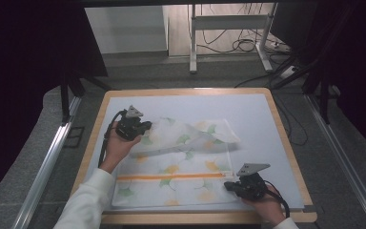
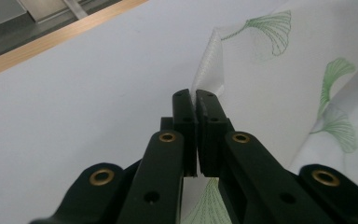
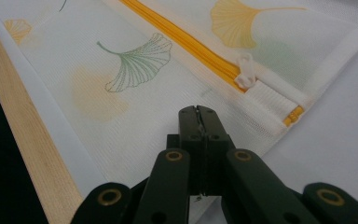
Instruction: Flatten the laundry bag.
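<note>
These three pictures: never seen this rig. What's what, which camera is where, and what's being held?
No robot here: a person holds a two-jaw gripper in each hand. The high view looks down from above the person's side of the table. The other two cameras ride on the grippers and look along their black jaws.

On the table lies a white mesh bag printed with ginkgo leaves, with an orange zipper across it. The left gripper is shut on the bag's far-left corner, which is lifted and folded over. The right gripper is shut on the bag's near-right edge, close to the zipper pull.
</note>
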`<state>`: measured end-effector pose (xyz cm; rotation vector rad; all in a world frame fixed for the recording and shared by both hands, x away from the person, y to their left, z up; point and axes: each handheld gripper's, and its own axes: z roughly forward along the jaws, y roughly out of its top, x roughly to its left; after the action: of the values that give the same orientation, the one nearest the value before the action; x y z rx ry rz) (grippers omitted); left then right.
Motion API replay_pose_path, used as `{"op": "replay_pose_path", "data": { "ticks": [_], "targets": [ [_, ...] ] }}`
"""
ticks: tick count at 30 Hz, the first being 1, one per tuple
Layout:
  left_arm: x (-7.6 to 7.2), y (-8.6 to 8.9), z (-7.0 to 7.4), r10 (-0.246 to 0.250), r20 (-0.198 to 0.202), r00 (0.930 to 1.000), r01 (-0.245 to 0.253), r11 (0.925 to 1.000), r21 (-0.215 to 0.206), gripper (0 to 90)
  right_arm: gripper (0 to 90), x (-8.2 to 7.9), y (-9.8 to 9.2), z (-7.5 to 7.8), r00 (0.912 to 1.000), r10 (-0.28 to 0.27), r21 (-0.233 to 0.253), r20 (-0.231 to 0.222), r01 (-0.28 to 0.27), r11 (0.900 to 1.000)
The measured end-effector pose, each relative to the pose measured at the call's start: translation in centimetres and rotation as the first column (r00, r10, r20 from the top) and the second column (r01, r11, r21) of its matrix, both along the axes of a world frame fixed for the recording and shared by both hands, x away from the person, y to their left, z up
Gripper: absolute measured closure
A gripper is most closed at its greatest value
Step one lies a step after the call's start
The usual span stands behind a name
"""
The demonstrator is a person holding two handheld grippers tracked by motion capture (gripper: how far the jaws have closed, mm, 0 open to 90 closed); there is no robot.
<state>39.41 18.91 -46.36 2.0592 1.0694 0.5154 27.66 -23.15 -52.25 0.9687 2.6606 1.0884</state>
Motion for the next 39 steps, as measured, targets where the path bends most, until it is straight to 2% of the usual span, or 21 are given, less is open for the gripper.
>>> {"op": "replay_pose_path", "data": {
  "ticks": [3,8,12,16,18,23,25,26,28,29,30,31,33,35,36,37,39],
  "targets": [
    [0.5,0.6,-0.4,0.022,-0.014,0.9997,-0.022,0.9998,0.004,88.5,89.1,0.0,0.0,0.0,1.0,0.0,0.0,0.0,0.0,1.0],
    [1.6,1.9,-1.2,0.056,-0.035,0.9978,-0.057,0.9983,-0.013,88.5,89.1,0.0,0.0,0.0,1.0,0.0,0.002,-0.002,0.0,1.0],
    [2.1,2.3,-1.6,0.066,-0.052,0.9965,-0.067,0.9976,-0.017,88.4,89.1,0.0,0.0,0.0,1.0,0.0,0.004,-0.003,0.0,1.0],
    [3.1,2.9,-1.4,0.065,-0.056,0.9963,-0.065,0.9979,0.001,88.4,89.1,0.1,-0.1,0.0,1.0,0.001,0.005,-0.005,-0.001,1.0],
    [4.0,3.1,-1.0,0.083,-0.057,0.9949,-0.082,0.9964,0.023,88.4,89.1,0.1,-0.1,0.0,1.0,0.002,0.005,-0.005,-0.002,1.0],
    [5.2,3.8,-0.7,0.115,-0.049,0.9922,-0.112,0.9924,0.05,88.2,89.1,0.1,-0.1,0.0,1.0,0.003,0.008,-0.006,-0.003,1.0],
    [5.7,4.3,-0.5,0.135,-0.046,0.9898,-0.133,0.99,0.047,88.0,89.1,0.1,-0.1,-0.1,1.0,0.002,0.009,-0.005,-0.002,1.0],
    [6.1,4.8,-0.4,0.155,-0.041,0.9871,-0.152,0.9869,0.053,86.6,89.1,0.1,-0.1,-0.1,1.0,0.004,0.009,-0.006,-0.004,1.0],
    [6.3,5.0,-0.3,0.165,-0.038,0.9856,-0.163,0.9856,0.046,83.3,89.1,0.1,-0.1,-0.1,1.0,0.004,0.01,-0.007,-0.004,1.0],
    [6.3,5.2,-0.2,0.168,-0.038,0.985,-0.167,0.9854,0.035,76.6,89.1,0.1,-0.1,-0.1,1.0,0.005,0.01,-0.007,-0.005,1.0],
    [6.3,5.4,0.0,0.168,-0.036,0.9851,-0.168,0.9858,0.014,62.5,89.1,0.1,-0.1,-0.1,0.9999,0.005,0.011,-0.009,-0.005,1.0],
    [6.2,5.5,0.2,0.17,-0.028,0.9851,-0.17,0.9854,-0.013,62.5,89.1,0.1,-0.1,-0.1,0.9999,0.005,0.011,-0.009,-0.005,1.0],
    [5.7,5.6,0.7,0.157,-0.018,0.9874,-0.158,0.9869,-0.035,53.9,89.1,0.2,-0.1,-0.1,0.9999,0.005,0.012,-0.009,-0.005,1.0],
    [5.2,5.5,1.0,0.141,-0.01,0.99,-0.141,0.9893,-0.038,52.1,89.1,0.2,-0.2,-0.1,0.9999,0.005,0.013,-0.009,-0.005,1.0],
    [4.6,5.1,1.1,0.114,-0.014,0.9934,-0.115,0.9926,-0.041,50.8,89.1,0.2,-0.1,-0.1,0.9999,0.004,0.012,-0.01,-0.004,1.0],
    [4.6,5.1,1.1,0.114,-0.014,0.9934,-0.115,0.9926,-0.041,50.2,89.1,0.2,-0.1,-0.1,0.9999,0.004,0.012,-0.01,-0.004,1.0],
    [4.0,4.6,1.0,0.083,-0.025,0.9963,-0.084,0.9951,-0.053,49.5,89.1,0.1,-0.1,-0.1,1.0,0.004,0.01,-0.008,-0.004,1.0]
  ]
}}
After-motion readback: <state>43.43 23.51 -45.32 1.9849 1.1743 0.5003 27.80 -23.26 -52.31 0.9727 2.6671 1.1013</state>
